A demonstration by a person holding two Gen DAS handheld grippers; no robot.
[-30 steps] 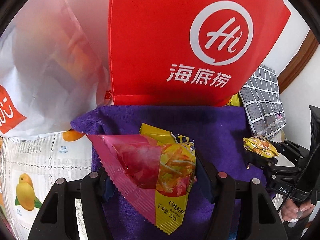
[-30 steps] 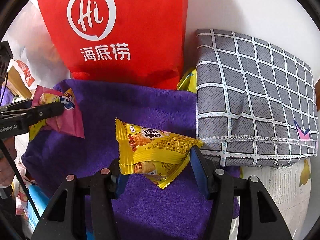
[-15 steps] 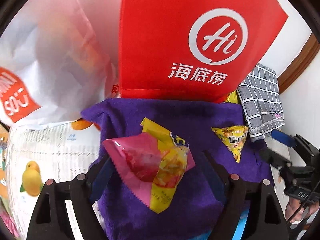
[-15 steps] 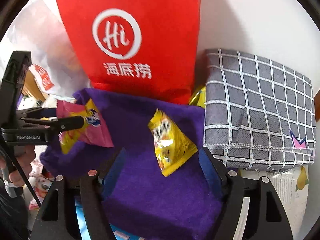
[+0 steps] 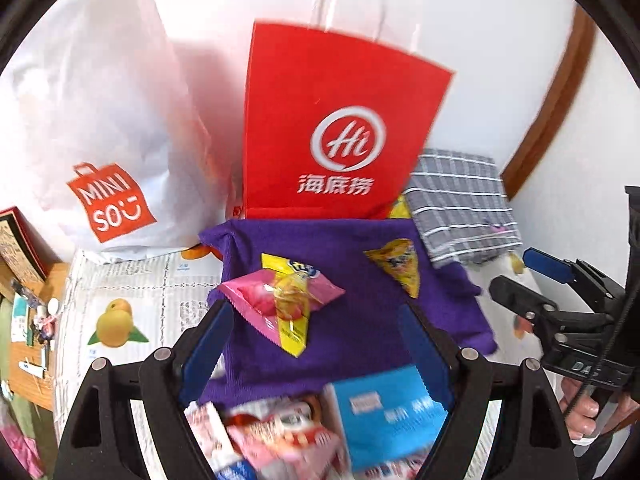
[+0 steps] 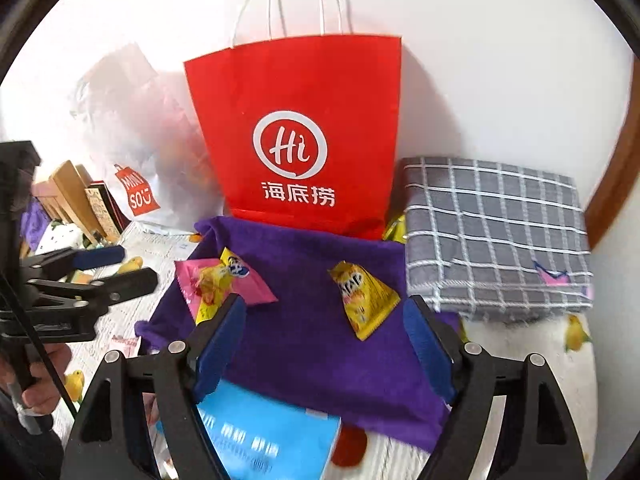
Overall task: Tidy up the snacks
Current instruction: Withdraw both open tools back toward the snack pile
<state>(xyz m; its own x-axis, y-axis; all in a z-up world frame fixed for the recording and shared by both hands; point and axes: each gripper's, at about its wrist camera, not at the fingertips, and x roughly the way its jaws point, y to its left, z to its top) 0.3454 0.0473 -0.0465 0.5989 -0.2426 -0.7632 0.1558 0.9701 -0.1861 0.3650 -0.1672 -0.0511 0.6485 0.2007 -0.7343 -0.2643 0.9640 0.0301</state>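
- A red paper bag (image 5: 336, 128) with white handles stands at upper centre of both views, against the white wall.
- A white plastic shopping bag (image 5: 104, 128) slumps to its left, filling the upper left of the left wrist view.
- A purple towel (image 6: 304, 320) spreads across the middle, its far edge touching the red bag's base.
- A grey checked cloth (image 6: 496, 240) lies folded at the right, just beside the towel.
- A blue packet (image 5: 384, 416) sits at the bottom centre, at the towel's near edge.
- The left gripper (image 5: 316, 344) stands wide open with nothing held.
- The right gripper (image 6: 328, 344) is opening, nothing between its jaws.
- A pink and yellow snack packet (image 5: 280, 300) lies on the towel, left of centre.
- A yellow triangular snack packet (image 6: 366, 300) rests on the towel, right of centre, well apart from the pink one.
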